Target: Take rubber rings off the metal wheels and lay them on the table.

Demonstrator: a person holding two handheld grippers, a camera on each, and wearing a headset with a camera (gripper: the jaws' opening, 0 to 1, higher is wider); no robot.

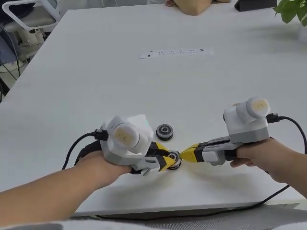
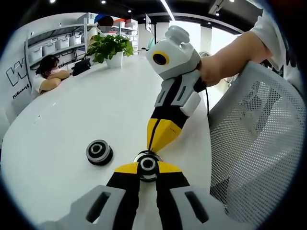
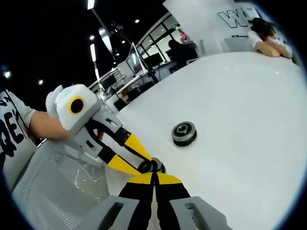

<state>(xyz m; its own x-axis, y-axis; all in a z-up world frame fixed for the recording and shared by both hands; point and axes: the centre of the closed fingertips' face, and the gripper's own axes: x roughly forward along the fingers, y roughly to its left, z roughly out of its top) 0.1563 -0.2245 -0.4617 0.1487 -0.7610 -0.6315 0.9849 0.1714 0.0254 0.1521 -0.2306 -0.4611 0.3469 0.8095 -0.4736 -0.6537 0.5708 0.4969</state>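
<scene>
Left tool (image 1: 167, 162) sits lower centre of the head view, jaws narrow and clamped on a metal wheel (image 1: 174, 159) from both sides. In the left gripper view the yellow tips bracket the wheel's black rim just above the bottom centre. The wheel is held low at the counter (image 1: 96, 86), near its front edge.

Right tool (image 1: 188, 155) comes in from the right of the frame. Its jaws are pinched almost together into one point, and the tip touches the same wheel's rim. Can't tell whether it has the rubber ring nipped, too small.

Second wheel (image 1: 164, 131) lies flat on the counter just above the two tools in the frame. It's apart from both, black ring on.

Power strip (image 1: 175, 52) is upper centre, well apart from the work. Plant (image 1: 292, 9) is at the upper right corner.
</scene>
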